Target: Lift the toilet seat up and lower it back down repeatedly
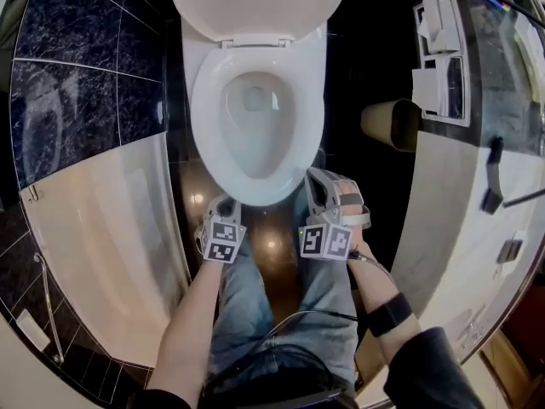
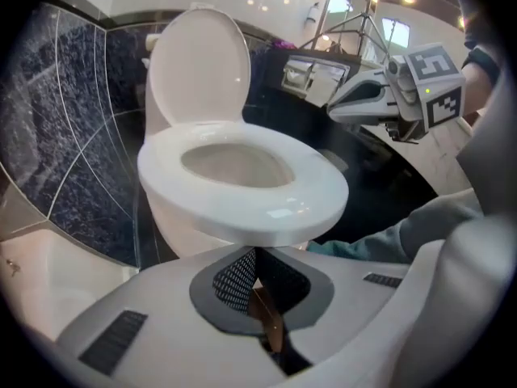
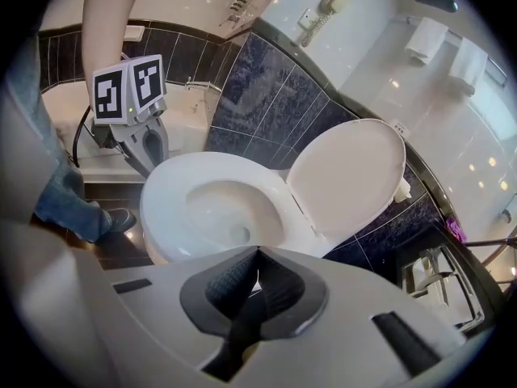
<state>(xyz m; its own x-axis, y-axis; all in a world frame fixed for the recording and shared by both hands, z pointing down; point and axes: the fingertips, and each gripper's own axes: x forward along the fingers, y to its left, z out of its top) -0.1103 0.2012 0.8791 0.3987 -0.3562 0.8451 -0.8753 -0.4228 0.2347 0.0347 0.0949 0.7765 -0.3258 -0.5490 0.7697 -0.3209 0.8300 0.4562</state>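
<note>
The white toilet seat (image 1: 209,135) lies down flat on the bowl, and the lid (image 1: 255,2) stands raised against the tank. My left gripper (image 1: 223,204) hangs just short of the seat's front left edge, its jaws shut with nothing between them. In the left gripper view the pads (image 2: 238,277) meet right under the seat's front rim (image 2: 315,184). My right gripper (image 1: 319,179) sits at the front right edge of the seat, also shut and empty. From the right gripper view the seat (image 3: 161,200) and lid (image 3: 347,176) lie beyond its closed tips (image 3: 258,253).
A pale bathtub (image 1: 111,228) runs along the left. A tan cylinder (image 1: 392,124) stands right of the bowl, below a wall panel with paper holders (image 1: 443,58). The person's jeans-clad legs (image 1: 255,313) stand right before the toilet on dark glossy floor.
</note>
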